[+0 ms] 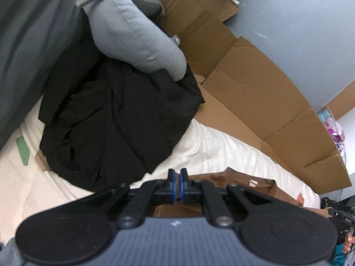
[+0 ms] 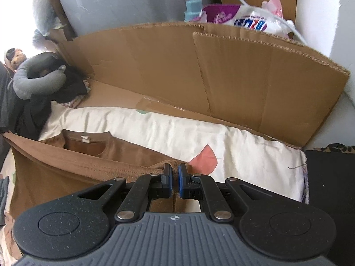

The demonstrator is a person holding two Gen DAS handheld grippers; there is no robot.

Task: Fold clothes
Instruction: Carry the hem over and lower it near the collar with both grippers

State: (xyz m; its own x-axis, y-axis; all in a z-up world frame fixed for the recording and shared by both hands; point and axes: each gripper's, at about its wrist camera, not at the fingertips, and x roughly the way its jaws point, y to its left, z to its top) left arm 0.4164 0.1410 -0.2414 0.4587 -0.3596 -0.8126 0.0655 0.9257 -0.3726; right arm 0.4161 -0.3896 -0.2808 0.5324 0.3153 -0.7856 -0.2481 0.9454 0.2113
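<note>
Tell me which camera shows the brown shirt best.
Right wrist view: the brown shirt spreads across the cream sheet, neckline and label visible, its hem pinched in the right gripper. The left wrist view shows only a strip beyond the left gripper.

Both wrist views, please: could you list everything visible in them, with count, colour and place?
shirt: one, brown, lying on the sheet, its edge between the right jaws
sheet: one, cream with coloured patches, under the clothes
black clothes: one pile, black, far left of the sheet
neck pillow: one, grey, on top of the black clothes
cardboard: several flattened sheets, brown, standing behind the sheet
bags: a few, white and purple, behind the cardboard
bottle cap: one, light blue, beside the bags
left hand-held gripper: one, black with blue pads, shut, above the shirt
right hand-held gripper: one, black with blue pads, shut on the shirt
</note>
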